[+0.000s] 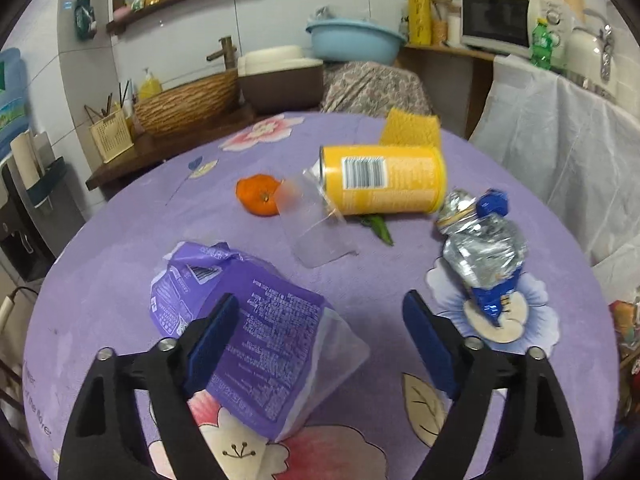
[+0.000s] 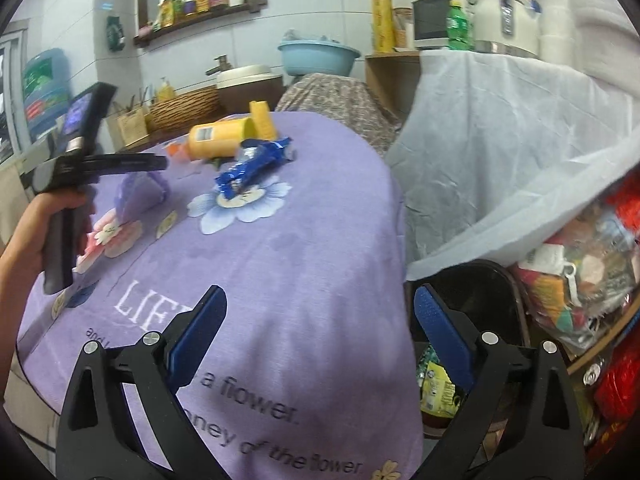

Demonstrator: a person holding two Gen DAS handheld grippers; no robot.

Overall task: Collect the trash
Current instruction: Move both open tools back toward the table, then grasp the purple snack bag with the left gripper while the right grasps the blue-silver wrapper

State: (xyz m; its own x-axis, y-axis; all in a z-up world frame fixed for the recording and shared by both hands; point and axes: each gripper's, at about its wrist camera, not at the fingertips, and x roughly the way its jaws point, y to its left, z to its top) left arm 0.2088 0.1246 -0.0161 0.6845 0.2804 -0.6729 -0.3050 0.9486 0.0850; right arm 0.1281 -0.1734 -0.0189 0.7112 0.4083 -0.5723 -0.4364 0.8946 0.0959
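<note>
Trash is lying spread over the round table with its purple flowered cloth [image 1: 120, 240]: a crumpled purple plastic wrapper [image 1: 256, 332] is sitting between the spread blue-padded jaws of the left gripper [image 1: 320, 320], with no pad visibly pressing on it. A yellow cylindrical can on its side [image 1: 384, 180], a clear plastic sheet [image 1: 316, 232], an orange peel [image 1: 258, 194] and a crumpled blue-and-silver foil wrapper [image 1: 484, 256] are crowding the cloth beyond. Right gripper [image 2: 320, 316] is hanging wide apart and empty over the table edge, beside a black bin [image 2: 480, 300] holding a green packet [image 2: 438, 384].

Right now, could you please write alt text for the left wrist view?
The open left gripper reaches over a purple wrapper on a purple flowered tablecloth. Beyond lie a yellow can on its side, an orange peel and a crumpled blue-and-silver wrapper.
</note>
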